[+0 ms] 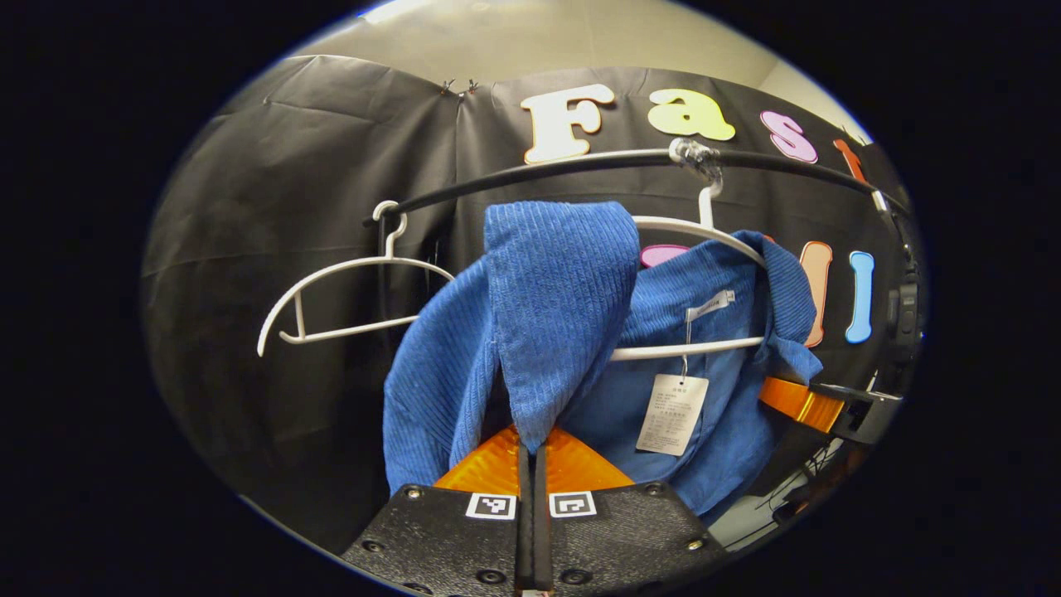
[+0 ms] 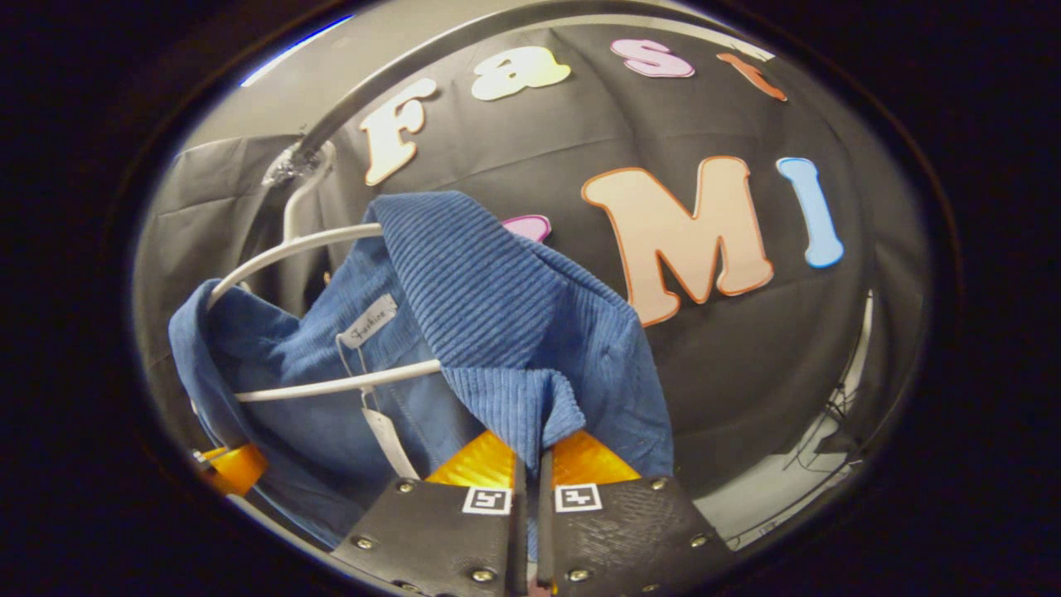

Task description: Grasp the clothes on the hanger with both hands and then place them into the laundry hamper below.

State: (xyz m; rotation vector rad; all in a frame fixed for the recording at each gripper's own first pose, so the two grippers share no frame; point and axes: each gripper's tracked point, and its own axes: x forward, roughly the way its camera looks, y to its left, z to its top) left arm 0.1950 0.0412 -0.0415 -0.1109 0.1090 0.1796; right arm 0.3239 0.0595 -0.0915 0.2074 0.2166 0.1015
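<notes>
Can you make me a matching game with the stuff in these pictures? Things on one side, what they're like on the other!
Things:
1. blue shirt
2. empty white hanger
3. paper tag
4. left gripper

What they're like:
A. shut on the cloth
B. dangles on a string
C. hangs bare on the rail
D. draped over a hanger

Pairs: 1-D, 2-C, 3-B, 4-A

Two claw-mounted cameras, close, upward-facing, sharing the blue garment [image 1: 564,332].
</notes>
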